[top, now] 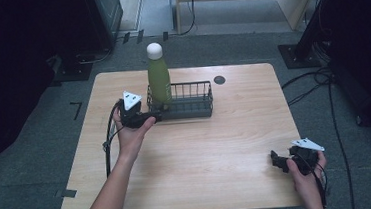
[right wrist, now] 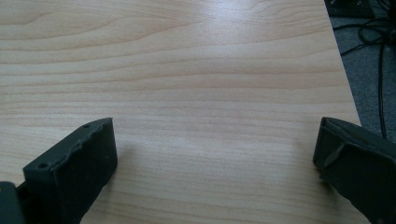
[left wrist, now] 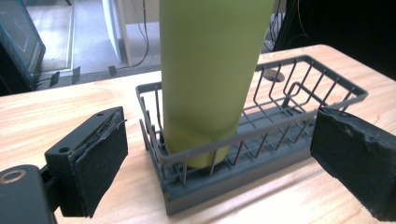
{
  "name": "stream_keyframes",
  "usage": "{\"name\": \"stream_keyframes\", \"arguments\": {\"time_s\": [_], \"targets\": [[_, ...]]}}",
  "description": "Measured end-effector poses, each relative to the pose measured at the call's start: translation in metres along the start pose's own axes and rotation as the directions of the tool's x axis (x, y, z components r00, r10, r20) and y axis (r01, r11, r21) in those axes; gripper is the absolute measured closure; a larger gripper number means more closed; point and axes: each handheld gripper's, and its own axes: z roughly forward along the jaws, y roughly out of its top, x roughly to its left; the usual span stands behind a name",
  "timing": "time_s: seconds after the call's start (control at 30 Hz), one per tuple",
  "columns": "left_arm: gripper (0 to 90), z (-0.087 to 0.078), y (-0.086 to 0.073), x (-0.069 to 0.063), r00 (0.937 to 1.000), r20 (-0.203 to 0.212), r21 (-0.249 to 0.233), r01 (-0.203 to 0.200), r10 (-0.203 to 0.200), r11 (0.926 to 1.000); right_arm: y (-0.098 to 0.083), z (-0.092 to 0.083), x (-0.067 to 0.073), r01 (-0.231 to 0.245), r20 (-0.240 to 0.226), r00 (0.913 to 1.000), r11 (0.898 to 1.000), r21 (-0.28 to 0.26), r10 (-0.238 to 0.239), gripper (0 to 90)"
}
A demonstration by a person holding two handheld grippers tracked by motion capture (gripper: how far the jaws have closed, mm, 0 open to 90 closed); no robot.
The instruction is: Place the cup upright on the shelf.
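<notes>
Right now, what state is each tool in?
Left tool: open, holding nothing, jaws either side of the wire basket with the green bottle.
Right tool: open, empty, over the bare table.

A green bottle with a rounded white cap stood upright in the left end of a dark grey wire basket. The basket, low and oblong, lay flat on the table toward twelve o'clock from the middle, its long side running from nine to three. The bottle's base rested against the corner wires; the basket's stretch toward three held nothing else.
</notes>
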Motion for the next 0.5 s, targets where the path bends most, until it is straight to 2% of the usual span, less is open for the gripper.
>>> {"name": "stream_keyframes", "arguments": {"time_s": [0.33, 0.5], "targets": [[4.9, -0.013, -0.024, 0.006, 0.9996, -0.013, 0.019, 0.024, -0.023, 0.9995, 0.0, 0.0, 0.0, 0.0, 0.0, 1.0, 1.0, 0.0, 0.0, 0.0], [4.9, -0.022, -0.038, 0.014, 0.9992, -0.027, 0.036, 0.031, -0.03, 0.9989, 0.0, 0.0, 0.0, 0.003, -0.001, 1.0, 1.0, 0.001, -0.003, 0.0]]}}
